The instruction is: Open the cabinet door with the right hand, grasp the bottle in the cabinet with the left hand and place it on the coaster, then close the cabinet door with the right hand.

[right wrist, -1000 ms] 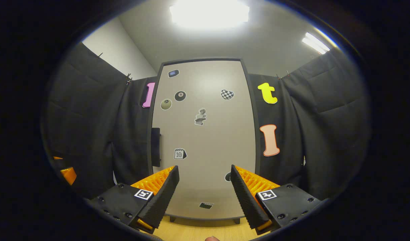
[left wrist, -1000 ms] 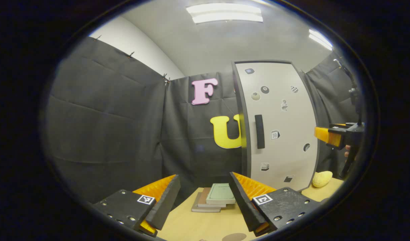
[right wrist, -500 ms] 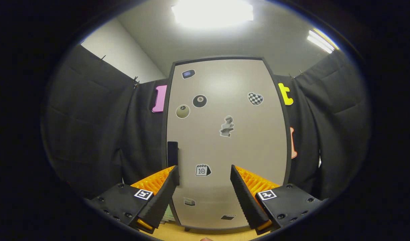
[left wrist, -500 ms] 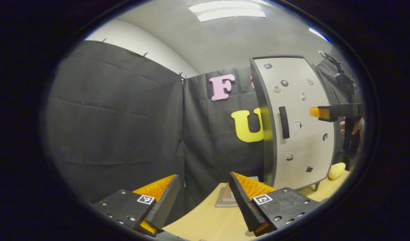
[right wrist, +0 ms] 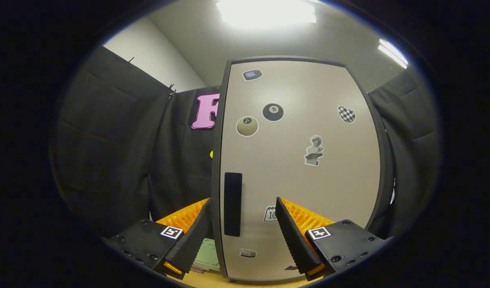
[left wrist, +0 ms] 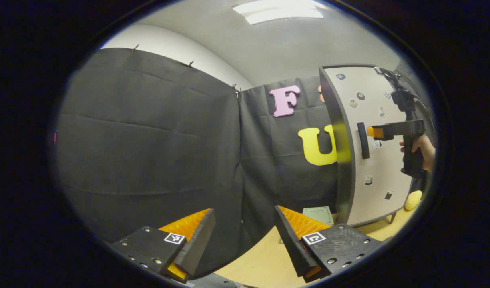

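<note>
The right gripper [right wrist: 245,234], jaws spread, has been brought up to the door [right wrist: 301,168] handle [right wrist: 232,204]; opening is imminent.

Your right gripper [right wrist: 245,224] faces the closed cabinet door [right wrist: 309,180], fingers spread either side of the dark handle [right wrist: 232,204] at six o'clock.
</note>
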The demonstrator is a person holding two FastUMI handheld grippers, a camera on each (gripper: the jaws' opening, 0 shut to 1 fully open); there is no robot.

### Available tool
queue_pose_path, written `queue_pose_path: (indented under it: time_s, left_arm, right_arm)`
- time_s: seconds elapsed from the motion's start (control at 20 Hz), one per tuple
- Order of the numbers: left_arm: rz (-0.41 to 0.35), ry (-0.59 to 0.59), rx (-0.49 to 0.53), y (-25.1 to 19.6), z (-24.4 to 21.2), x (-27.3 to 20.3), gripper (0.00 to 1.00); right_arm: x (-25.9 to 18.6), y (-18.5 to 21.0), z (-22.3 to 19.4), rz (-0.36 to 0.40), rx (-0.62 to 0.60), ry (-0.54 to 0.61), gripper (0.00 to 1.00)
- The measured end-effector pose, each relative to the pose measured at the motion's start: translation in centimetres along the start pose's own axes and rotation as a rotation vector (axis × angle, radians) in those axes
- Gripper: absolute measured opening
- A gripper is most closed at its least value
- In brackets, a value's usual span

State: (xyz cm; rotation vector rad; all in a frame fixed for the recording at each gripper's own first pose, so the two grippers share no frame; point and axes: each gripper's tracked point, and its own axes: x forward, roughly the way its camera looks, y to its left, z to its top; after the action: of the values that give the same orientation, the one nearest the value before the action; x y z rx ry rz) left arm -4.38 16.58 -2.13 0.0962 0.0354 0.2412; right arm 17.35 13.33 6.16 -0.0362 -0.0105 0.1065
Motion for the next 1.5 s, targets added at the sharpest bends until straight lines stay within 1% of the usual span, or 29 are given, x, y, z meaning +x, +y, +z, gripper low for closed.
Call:
queue_pose_path:
  time_s: [0.1,0.15,0.2,0.25,0.3,0.35,0.4,0.45,0.55,0.6,0.65,0.7,0.75,0.8,0.85,0.9,0.95,1.0,1.25,1.5]
  left_arm:
    - [0.011,0.006,-0.003,0.7,-0.4,0.1,0.9]
    - [0.015,0.007,-0.004,1.1,-0.4,0.1,0.88]
    - [0.02,0.008,-0.002,1.4,-0.6,0.0,0.9]
    - [0.028,0.007,0.004,1.9,-0.6,-0.1,0.88]
    - [0.037,0.003,0.008,2.3,-0.5,-0.1,0.88]
    - [0.044,0.002,0.008,2.8,-0.5,-0.1,0.9]
    - [0.05,0.003,0.006,3.3,-0.6,-0.2,0.88]
    - [0.054,0.006,0.001,3.6,-0.7,-0.1,0.88]
    - [0.061,0.013,-0.012,3.6,-1.0,-0.1,0.88]
    - [0.062,0.015,-0.014,3.7,-1.0,0.0,0.88]
    - [0.064,0.017,-0.014,3.8,-1.0,0.0,0.88]
    - [0.064,0.019,-0.013,3.9,-1.1,0.1,0.88]
    - [0.062,0.019,-0.014,3.9,-1.3,0.1,0.88]
    - [0.059,0.019,-0.017,3.9,-1.3,0.2,0.88]
    - [0.054,0.018,-0.022,3.8,-1.3,0.1,0.88]
    - [0.048,0.018,-0.027,3.8,-1.2,0.1,0.89]
    - [0.042,0.017,-0.033,3.7,-1.2,0.1,0.89]
    - [0.033,0.015,-0.037,3.6,-1.1,0.1,0.89]
    - [-0.032,-0.007,-0.044,2.9,-0.4,-0.2,0.89]
    - [-0.128,-0.031,-0.056,2.4,0.0,-0.7,0.89]
  right_arm:
    - [1.4,0.6,-0.8,-0.005,-0.009,0.029,0.97]
    - [2.2,0.9,-1.1,-0.003,-0.006,0.045,0.97]
    - [2.9,1.2,-1.6,-0.002,0.001,0.06,0.98]
    - [3.4,1.5,-1.8,-0.001,0.009,0.073,0.92]
    - [4.1,1.7,-2.0,0.0,0.016,0.087,0.91]
    - [4.5,1.9,-2.3,-0.004,0.02,0.099,0.91]
    - [5.0,1.9,-2.5,-0.012,0.025,0.112,0.85]
    - [5.5,2.2,-2.7,-0.01,0.03,0.127,0.78]
    - [6.4,2.2,-3.0,-0.02,0.031,0.155,0.78]
    - [6.6,2.4,-3.3,-0.018,0.032,0.171,0.68]
    - [6.7,2.4,-3.8,-0.024,0.029,0.194,0.66]
    - [6.8,2.0,-4.1,-0.045,0.022,0.205,0.54]
    - [6.6,1.7,-4.1,-0.057,0.024,0.21,0.54]
    - [6.8,1.8,-4.1,-0.056,0.027,0.213,0.37]
    - [6.6,1.8,-4.2,-0.055,0.033,0.218,0.34]
    - [6.6,1.9,-4.4,-0.049,0.04,0.235,0.25]
    - [6.6,1.8,-4.3,-0.039,0.036,0.241,0.22]
    - [6.5,1.8,-4.3,-0.028,0.045,0.247,0.15]
    - [5.3,1.9,-3.9,0.046,0.065,0.258,0.16]
    - [4.9,1.5,-4.2,0.101,0.08,0.26,0.16]
